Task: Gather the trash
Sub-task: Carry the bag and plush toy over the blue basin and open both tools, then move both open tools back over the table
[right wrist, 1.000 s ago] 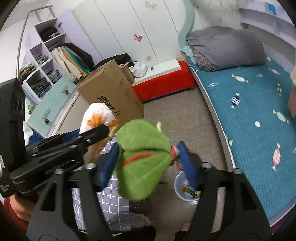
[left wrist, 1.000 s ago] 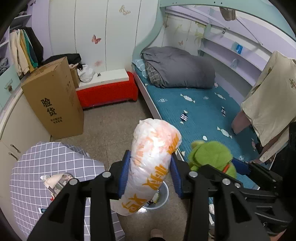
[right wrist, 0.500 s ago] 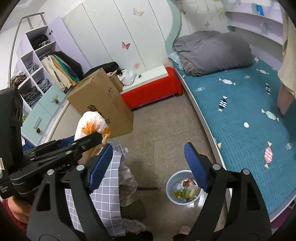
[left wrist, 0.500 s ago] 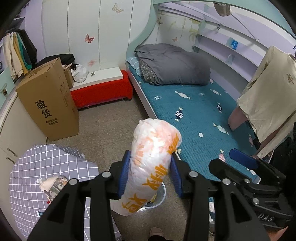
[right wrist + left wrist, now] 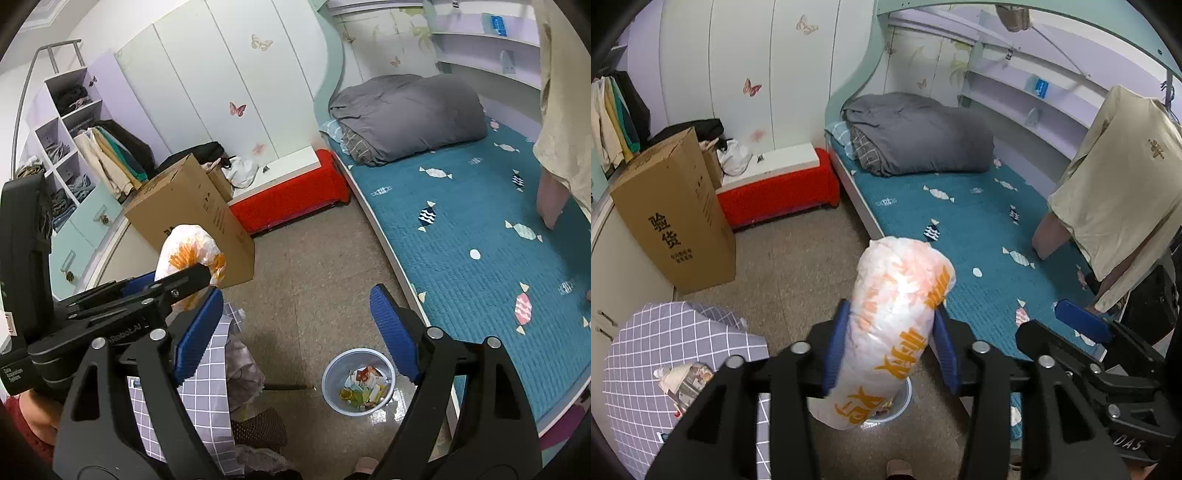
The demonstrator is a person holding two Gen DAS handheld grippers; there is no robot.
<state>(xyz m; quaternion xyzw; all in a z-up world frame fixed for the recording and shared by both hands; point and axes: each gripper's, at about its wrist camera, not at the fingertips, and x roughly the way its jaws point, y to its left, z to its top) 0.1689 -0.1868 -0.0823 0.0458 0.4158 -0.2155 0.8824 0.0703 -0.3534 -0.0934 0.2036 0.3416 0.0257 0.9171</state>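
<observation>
I'm gripping a stuffed white plastic bag with orange print [image 5: 897,328] in my left gripper [image 5: 891,347], blue pads [image 5: 834,343] clamped on both of its sides, bag standing upright between them. My right gripper [image 5: 295,328] is hanging spread wide with nothing in it, out over the floor. The small bin [image 5: 328,397] is sitting on the floor just beside the bed edge [image 5: 399,273], already holding wrappers; in the left view it's mostly hidden under the bag.

Risks I'm seeing:
- Bag is soft and bulging above the pads, so the grip is squeezing film, not anything solid. It could be slipping down or tilting out if I swing fast.
- Bag looks wide next to the bin mouth, so it could catch the rim and tip the bin, spilling the wrappers.
- I'm aiming half blind, since the bag is blocking my own left camera.
- The checked cloth [image 5: 665,343] is near the bin on the left, so a low bag could snag it.
</observation>
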